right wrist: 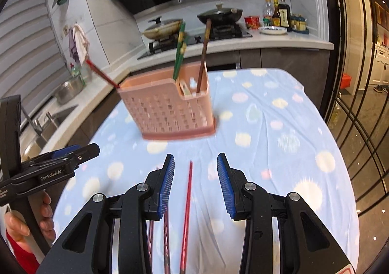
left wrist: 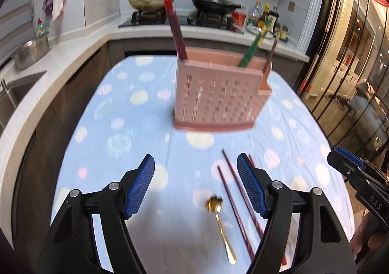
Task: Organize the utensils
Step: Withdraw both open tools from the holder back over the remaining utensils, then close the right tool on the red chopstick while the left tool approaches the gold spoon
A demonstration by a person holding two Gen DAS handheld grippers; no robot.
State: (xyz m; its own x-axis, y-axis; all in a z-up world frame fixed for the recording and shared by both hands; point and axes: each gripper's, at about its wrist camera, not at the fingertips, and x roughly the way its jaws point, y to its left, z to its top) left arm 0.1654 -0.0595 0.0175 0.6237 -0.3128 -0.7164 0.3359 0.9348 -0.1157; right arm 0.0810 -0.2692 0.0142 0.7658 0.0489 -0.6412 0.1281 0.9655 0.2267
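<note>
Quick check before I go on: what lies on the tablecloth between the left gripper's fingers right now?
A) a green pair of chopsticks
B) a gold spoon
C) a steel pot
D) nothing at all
B: in the left wrist view the gold spoon lies flat on the blue tablecloth between the open fingers of the left gripper, beside dark red chopsticks.

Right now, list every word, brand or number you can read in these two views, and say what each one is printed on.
"GenRobot.AI": white print on the side of the left gripper, seen from the right wrist view.
"DAS": white letters on the black body of the right gripper, seen from the left wrist view.
Smaller print below "GenRobot.AI": too small to read.
Labels on the sauce bottles and red tub by the stove: too blurred to read.
</note>
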